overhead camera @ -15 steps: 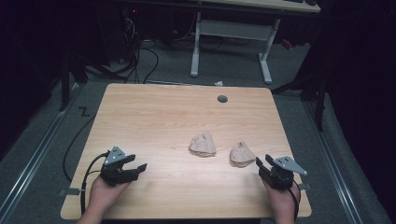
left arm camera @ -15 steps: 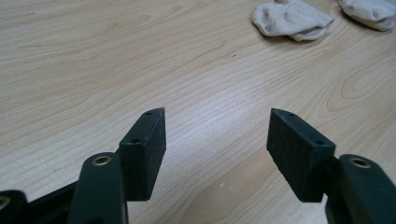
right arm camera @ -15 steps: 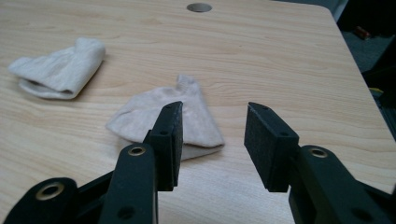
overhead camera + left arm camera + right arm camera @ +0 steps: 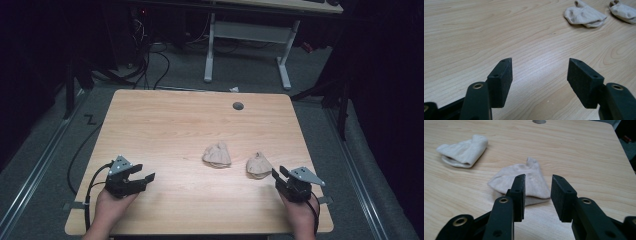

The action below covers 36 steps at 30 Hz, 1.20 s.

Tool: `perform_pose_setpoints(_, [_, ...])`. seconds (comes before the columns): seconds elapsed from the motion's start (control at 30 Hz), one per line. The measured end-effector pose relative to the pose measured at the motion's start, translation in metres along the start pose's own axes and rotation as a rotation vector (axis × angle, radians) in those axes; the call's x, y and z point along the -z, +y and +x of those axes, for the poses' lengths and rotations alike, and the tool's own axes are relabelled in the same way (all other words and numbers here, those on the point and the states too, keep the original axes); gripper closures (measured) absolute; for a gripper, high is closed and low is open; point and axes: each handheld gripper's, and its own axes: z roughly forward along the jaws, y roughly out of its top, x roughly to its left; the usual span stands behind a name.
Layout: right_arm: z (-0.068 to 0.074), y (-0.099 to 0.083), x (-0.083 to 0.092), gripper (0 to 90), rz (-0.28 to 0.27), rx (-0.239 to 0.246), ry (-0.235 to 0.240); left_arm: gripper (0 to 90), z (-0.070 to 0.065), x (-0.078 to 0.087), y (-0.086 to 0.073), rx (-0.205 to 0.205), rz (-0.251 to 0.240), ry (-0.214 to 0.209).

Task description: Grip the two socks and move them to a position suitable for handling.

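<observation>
Approaching the nearer sock [image 4: 524, 180] is the step in hand: the right gripper [image 4: 276, 174] hovers just short of it, fingers [image 4: 519, 195] parted and empty. Next it must ease forward and close on the fabric. The left gripper [image 4: 145, 172] rests wide open over bare tabletop [image 4: 165, 120], well apart from the other sock [image 4: 217, 154]. No container is on the tabletop.

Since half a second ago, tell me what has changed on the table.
Nothing visibly changed. The left claw sits open at the table's near left edge, the right claw open just short of the nearer sock. The other sock lies where it was, both untouched.
</observation>
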Motion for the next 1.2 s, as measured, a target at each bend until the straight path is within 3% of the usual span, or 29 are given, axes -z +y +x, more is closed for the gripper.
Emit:
perform_pose_setpoints(0.23, [0.012,0.009,-0.011,70.8,0.003,0.022,0.021,36.6,0.001,0.002,-0.007,-0.011,0.016,0.008])
perform_pose_setpoints(0.4, [0.018,0.027,-0.028,89.9,0.012,0.061,0.029,37.3,0.0,0.005,-0.007,-0.018,0.007,0.01])
perform_pose_setpoints(0.57, [0.008,0.037,-0.048,89.9,0.055,0.058,0.016,36.9,-0.002,0.006,-0.005,-0.012,0.009,0.009])
perform_pose_setpoints(0.9, [-0.011,0.03,-0.088,90.0,0.194,0.038,0.01,36.8,-0.001,0.0,-0.003,-0.012,0.012,0.006])
perform_pose_setpoints(1.0, [-0.011,0.025,-0.093,90.0,0.23,0.051,0.005,36.8,-0.004,0.0,-0.001,-0.018,0.009,-0.002])
perform_pose_setpoints(1.2, [-0.008,0.022,-0.089,89.9,0.247,0.054,0.019,36.8,-0.009,-0.003,-0.001,-0.043,0.017,-0.013])
